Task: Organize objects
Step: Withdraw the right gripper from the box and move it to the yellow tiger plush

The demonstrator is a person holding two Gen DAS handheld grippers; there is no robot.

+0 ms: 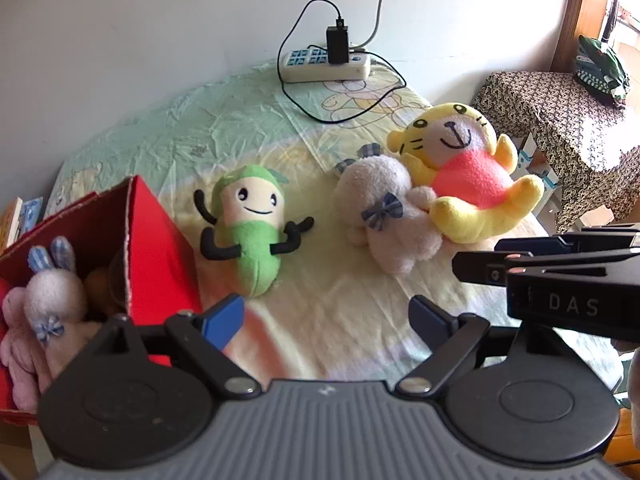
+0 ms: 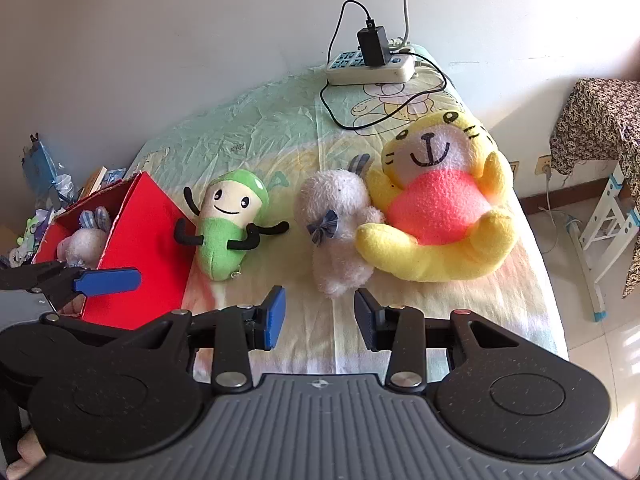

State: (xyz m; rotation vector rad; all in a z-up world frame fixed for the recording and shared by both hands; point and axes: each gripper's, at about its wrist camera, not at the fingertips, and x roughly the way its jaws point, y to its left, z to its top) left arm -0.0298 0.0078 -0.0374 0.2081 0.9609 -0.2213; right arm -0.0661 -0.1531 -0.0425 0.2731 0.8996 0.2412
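A green bean plush (image 1: pixel 250 228) (image 2: pixel 228 224) lies face up on the bed beside a red box (image 1: pixel 160 256) (image 2: pixel 140 248). In the box sits a pale bunny with checked ears (image 1: pixel 52 288) (image 2: pixel 82 240). Right of the bean lies a white bunny plush (image 1: pixel 388 208) (image 2: pixel 340 228), leaning against a big yellow tiger plush (image 1: pixel 472 176) (image 2: pixel 436 208). My left gripper (image 1: pixel 326 322) hovers open over bare sheet in front of the bean, nothing between its fingers. My right gripper (image 2: pixel 320 316) stands open just short of the white bunny, holding nothing.
A power strip (image 1: pixel 326 64) (image 2: pixel 370 66) with a black charger and cable lies at the bed's far end by the wall. A patterned-cloth table (image 1: pixel 560 120) stands right of the bed. A white folding rack (image 2: pixel 608 220) stands on the floor. Clutter sits left of the box (image 2: pixel 44 184).
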